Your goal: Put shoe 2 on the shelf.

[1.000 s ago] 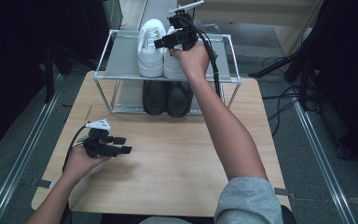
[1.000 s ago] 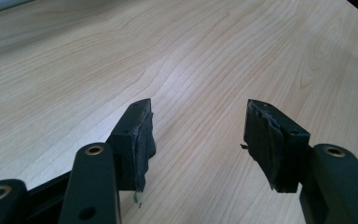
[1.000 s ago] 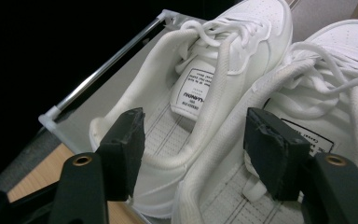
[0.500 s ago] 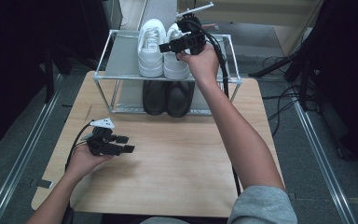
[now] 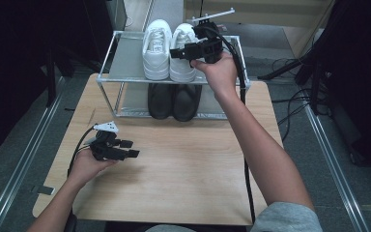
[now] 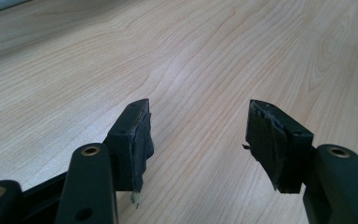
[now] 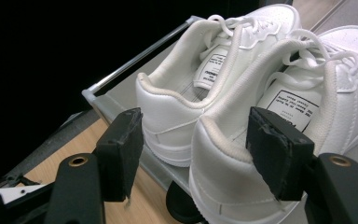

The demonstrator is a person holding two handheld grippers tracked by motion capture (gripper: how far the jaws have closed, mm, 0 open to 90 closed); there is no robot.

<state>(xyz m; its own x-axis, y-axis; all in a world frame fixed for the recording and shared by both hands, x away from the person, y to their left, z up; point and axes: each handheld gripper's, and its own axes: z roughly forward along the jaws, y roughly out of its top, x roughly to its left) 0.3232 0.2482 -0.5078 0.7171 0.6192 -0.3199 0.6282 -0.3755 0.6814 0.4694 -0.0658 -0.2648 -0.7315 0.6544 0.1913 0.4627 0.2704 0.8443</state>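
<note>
- Resting low over the bare worktop (image 5: 183, 183) at the left, the left gripper (image 5: 130, 149) sits in the person's left hand (image 5: 88, 164), its jaws pointing toward the right across the wood.
- Its jaws stand spread wide with nothing between them; the left gripper view has wood grain in the gap and no object near the pads (image 6: 140, 140).
- Further right, a metal shoe rack (image 5: 125, 58) stands at the far edge of the worktop, and a pair of white sneakers (image 5: 157, 48) sits side by side on its top shelf.
- Each white sneaker runs lengthwise away from the person, heel at the near edge of the shelf and toe toward the far side.
- A pair of black shoes (image 5: 173, 100) lies on the lower level, directly under the white pair, seemingly lined up the same way, though the shadow makes that hard to judge.
- The right gripper (image 5: 179, 52), carried by the right hand (image 5: 220, 72), hovers above the right-hand white sneaker (image 7: 279, 130), pointing toward the left.
- Its jaws are spread; in the right gripper view that sneaker's heel sits between them, with neither pad pressing on it.
</note>
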